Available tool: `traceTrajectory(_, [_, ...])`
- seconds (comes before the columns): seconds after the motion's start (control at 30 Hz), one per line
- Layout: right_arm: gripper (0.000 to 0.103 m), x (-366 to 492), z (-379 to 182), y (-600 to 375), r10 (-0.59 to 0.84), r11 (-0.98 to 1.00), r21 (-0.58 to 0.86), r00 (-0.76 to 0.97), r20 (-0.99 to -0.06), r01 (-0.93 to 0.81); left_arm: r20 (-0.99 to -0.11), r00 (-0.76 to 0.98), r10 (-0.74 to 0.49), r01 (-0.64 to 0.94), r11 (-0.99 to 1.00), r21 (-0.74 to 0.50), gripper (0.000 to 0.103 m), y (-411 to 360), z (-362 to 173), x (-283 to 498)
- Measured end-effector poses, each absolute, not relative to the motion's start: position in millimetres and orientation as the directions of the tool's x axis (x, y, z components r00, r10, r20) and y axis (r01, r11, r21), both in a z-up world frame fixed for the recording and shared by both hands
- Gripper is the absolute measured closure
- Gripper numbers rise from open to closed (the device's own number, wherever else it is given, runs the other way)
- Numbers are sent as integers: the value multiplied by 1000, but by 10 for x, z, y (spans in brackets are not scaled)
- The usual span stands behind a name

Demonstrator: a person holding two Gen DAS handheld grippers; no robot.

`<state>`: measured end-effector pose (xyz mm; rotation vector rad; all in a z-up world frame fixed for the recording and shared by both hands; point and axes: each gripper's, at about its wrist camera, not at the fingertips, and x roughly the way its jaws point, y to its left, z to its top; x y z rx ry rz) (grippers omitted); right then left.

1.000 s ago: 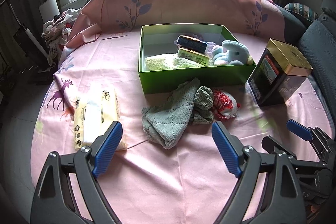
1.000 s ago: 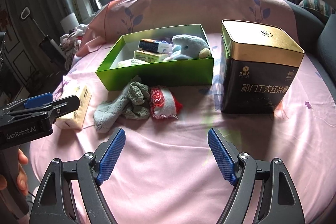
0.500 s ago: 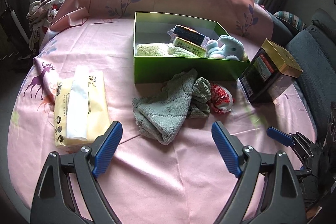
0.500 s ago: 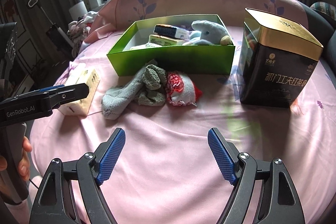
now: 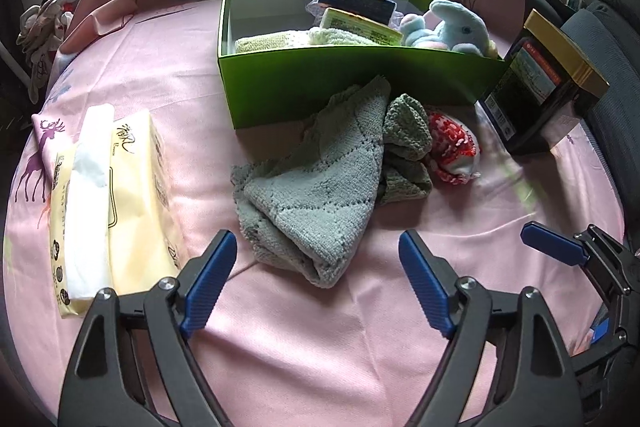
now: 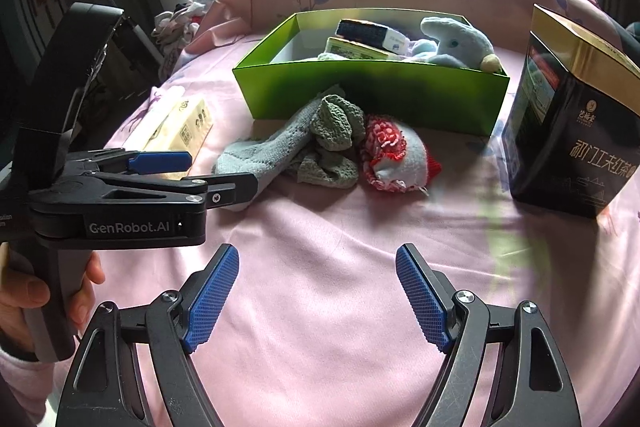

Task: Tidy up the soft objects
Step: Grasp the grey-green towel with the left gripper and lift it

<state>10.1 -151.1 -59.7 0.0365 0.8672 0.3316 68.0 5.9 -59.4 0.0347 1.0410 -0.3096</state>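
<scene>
A grey-green knitted cloth (image 5: pixel 320 187) lies crumpled on the pink sheet in front of the green box (image 5: pixel 360 83). A darker green knit piece (image 5: pixel 408 131) and a red-and-white sock (image 5: pixel 452 147) lie beside it. My left gripper (image 5: pixel 314 243) hangs low over the cloth's near end. Its jaws are closing with that end between the blue pads, which do not touch it. My right gripper (image 6: pixel 318 255) stands open over bare sheet, short of the sock (image 6: pixel 396 155), with nothing between its fingers. A blue plush toy (image 5: pixel 460 27) sits in the box.
A yellow tissue pack (image 5: pixel 112 195) lies to the left. A black and gold tin (image 6: pixel 572 131) stands right of the box. Packets and a pale towel (image 5: pixel 276 41) fill the box. A hand (image 6: pixel 24 303) holds the left gripper's handle. Clothes (image 5: pixel 44 15) are piled at the far left.
The left gripper has dropped and tipped down toward the grey-green cloth, which now reaches between its pads; the jaws stand a little narrower. The right gripper has edged closer to the pile.
</scene>
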Motion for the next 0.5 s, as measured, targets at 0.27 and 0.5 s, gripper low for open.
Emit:
traceTrajectory(0.27, [22,127,-615,-1598,300,951,188,603,-739,-244,-837,460,-295,254,947,-195,76,107,-655,790])
traceTrajectory(0.5, [22,108,-573,-1811,417,907,361,593,-689,-218,-794,427,-433,342,890,-302,84,148,-454,520])
